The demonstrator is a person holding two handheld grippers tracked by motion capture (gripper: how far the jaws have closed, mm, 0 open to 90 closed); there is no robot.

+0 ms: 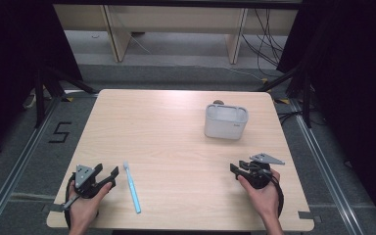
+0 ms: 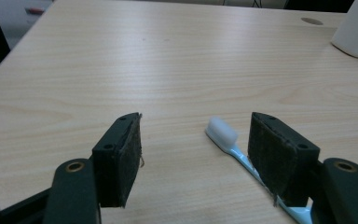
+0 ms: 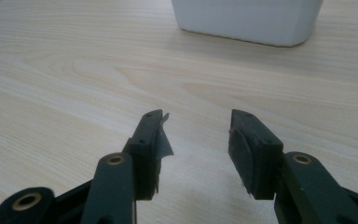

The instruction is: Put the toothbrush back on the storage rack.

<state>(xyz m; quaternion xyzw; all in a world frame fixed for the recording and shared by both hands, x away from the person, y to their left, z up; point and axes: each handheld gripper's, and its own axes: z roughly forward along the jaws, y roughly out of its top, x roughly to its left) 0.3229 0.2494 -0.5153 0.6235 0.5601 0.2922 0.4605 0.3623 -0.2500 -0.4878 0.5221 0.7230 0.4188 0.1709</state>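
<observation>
Pale wood-grain table (image 1: pixel 176 127) stands on a grey floor between dark curtains, with light wooden furniture legs and loose cables beyond its far edge. Two items lie on it: a blue-handled toothbrush (image 1: pixel 132 187) with a white head, flat on the near left part of the surface, head pointing away from the person; and a white rounded-rectangular holder (image 1: pixel 226 120), upright and open at the top, on the far right part, well apart from the toothbrush. The left gripper (image 1: pixel 105 176) rests low at the near left corner, just beside the toothbrush, its jaws spread with nothing between the pads; in the left gripper view the brush head (image 2: pixel 222 130) lies between the jaw tips while the handle runs under the right-hand jaw, and no pad presses on it. The right gripper (image 1: pixel 241 168) sits at the near right, jaws likewise apart and empty, aimed toward the holder (image 3: pixel 247 18), which stands some way ahead of it. Assessment: the work in hand appears to be lifting the toothbrush and placing it into the holder, and it looks to be at its very start. Nothing is grasped, the toothbrush is untouched on the table, and from this angle nothing can be made out inside the holder. Remaining, as judged: closing on the handle, lifting, carrying across to the holder, and setting the brush in.
</observation>
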